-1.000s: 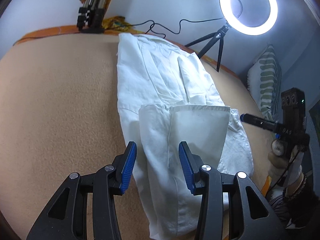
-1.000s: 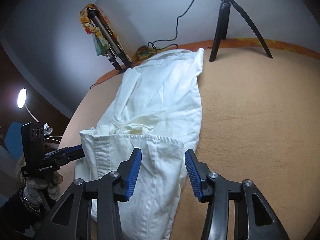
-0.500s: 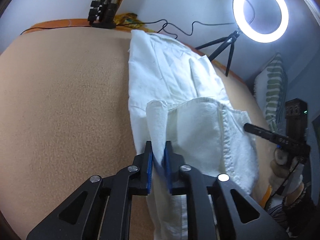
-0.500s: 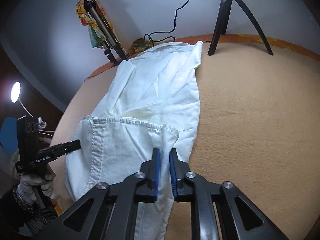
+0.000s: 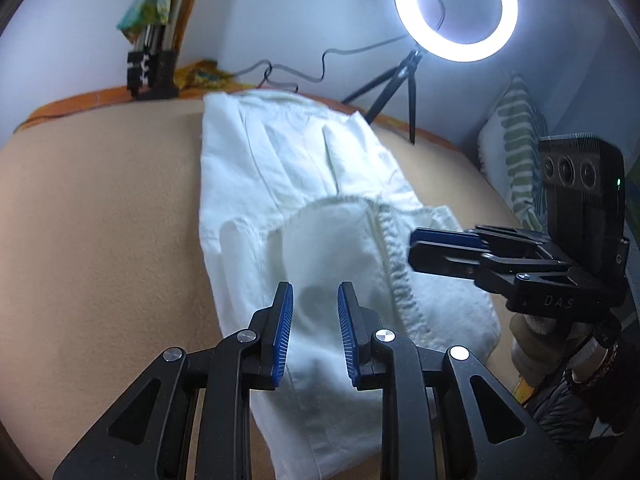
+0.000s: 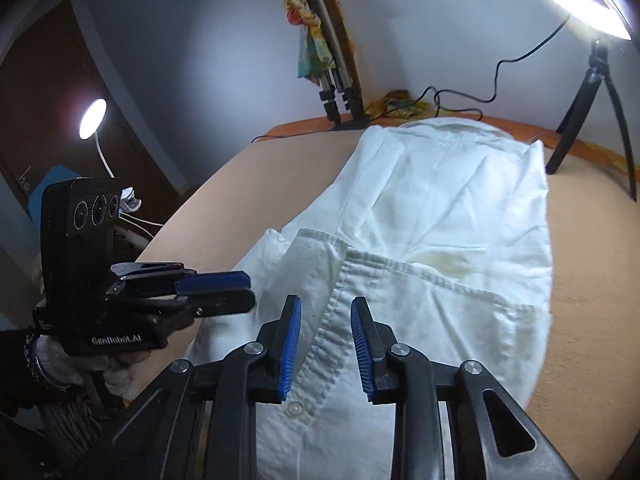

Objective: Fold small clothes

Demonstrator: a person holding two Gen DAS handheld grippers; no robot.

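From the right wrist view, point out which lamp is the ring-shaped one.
The ring light on the black tripod, upper right. The small lamp far left is a solid glowing disc on a thin white neck.

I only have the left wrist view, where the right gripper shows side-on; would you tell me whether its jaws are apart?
Observer: Yes. In its own view the right gripper is open, with nothing between its pads, above the white shirt.
Operator: What lies under it?
Observer: The button placket runs between the fingers, with a clear button near the base of the left pad.
Operator: Is there anything on that side that I miss?
Observer: A lit lamp glows at far left, beyond the left gripper.
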